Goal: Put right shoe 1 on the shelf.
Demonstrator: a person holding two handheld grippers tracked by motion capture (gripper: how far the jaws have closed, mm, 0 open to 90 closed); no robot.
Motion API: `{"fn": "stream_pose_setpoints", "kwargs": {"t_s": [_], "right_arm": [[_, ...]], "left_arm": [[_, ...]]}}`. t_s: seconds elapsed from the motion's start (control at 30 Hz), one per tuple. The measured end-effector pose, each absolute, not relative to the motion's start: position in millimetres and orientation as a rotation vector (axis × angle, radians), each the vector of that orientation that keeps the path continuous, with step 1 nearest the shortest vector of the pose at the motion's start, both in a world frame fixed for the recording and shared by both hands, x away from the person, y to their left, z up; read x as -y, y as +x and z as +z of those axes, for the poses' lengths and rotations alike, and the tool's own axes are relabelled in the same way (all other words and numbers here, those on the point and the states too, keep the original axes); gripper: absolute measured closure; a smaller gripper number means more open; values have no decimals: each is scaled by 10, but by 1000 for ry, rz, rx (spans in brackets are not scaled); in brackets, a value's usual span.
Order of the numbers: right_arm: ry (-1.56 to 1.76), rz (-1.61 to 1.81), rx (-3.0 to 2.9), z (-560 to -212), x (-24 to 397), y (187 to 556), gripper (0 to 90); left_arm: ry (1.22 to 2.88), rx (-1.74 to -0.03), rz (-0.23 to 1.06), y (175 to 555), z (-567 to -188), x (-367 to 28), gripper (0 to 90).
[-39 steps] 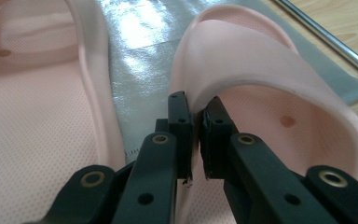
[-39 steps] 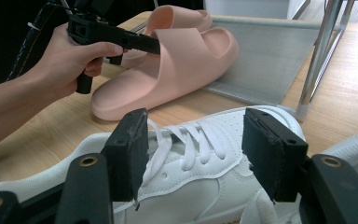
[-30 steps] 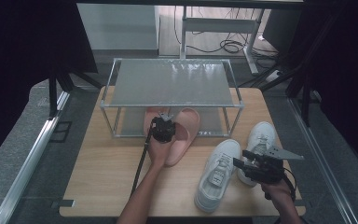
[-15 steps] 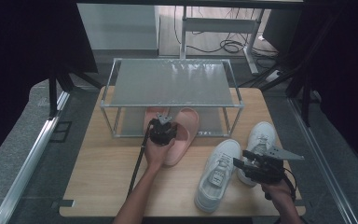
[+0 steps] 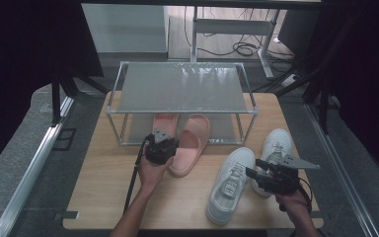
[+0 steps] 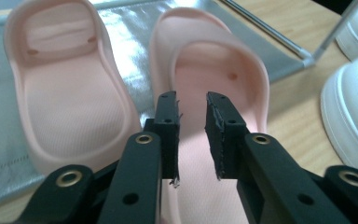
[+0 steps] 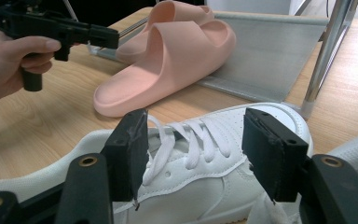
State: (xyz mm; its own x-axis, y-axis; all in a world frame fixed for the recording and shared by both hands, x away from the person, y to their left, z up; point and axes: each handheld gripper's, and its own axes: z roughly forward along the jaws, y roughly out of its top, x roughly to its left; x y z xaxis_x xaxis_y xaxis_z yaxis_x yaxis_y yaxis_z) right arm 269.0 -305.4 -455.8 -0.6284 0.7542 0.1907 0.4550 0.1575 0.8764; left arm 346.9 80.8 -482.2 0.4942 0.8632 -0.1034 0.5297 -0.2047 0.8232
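Note:
Two pink slippers lie by the metal rack (image 5: 180, 111): one (image 5: 164, 122) on its lower shelf, the other (image 5: 191, 143) with its heel out on the table. My left gripper (image 5: 162, 146) hovers at that heel. In the left gripper view its jaws (image 6: 192, 100) stand a little apart above the right slipper (image 6: 214, 70) with nothing between them; they have just been closing. Beside it lies the left slipper (image 6: 65, 93). My right gripper (image 5: 252, 178) is open, its wide jaws (image 7: 198, 121) astride the laces of a white sneaker (image 7: 191, 186) without touching it.
A second white sneaker (image 5: 276, 148) lies to the right of the first (image 5: 229, 182). The rack's mesh top shelf (image 5: 182, 86) spans the back of the wooden table (image 5: 108, 197). A rack leg (image 7: 324, 56) stands close behind the sneaker's toe.
My left gripper has drawn back from the slippers, toward the person and a little to the left. Both slippers lie where they were. The right gripper has stayed put.

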Motion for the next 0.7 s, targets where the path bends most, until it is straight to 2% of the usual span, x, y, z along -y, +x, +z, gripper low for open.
{"fn": "stream_pose_setpoints", "kwargs": {"t_s": [0.33,0.7], "right_arm": [[1168,1459,-2148,-4555,3046,2684,412],[1165,1459,-2147,-4554,3046,2682,412]], "left_arm": [[1928,-1094,442,3238,-4820,-938,891],[1989,-1050,394,2959,-4913,-1071,900]]}}
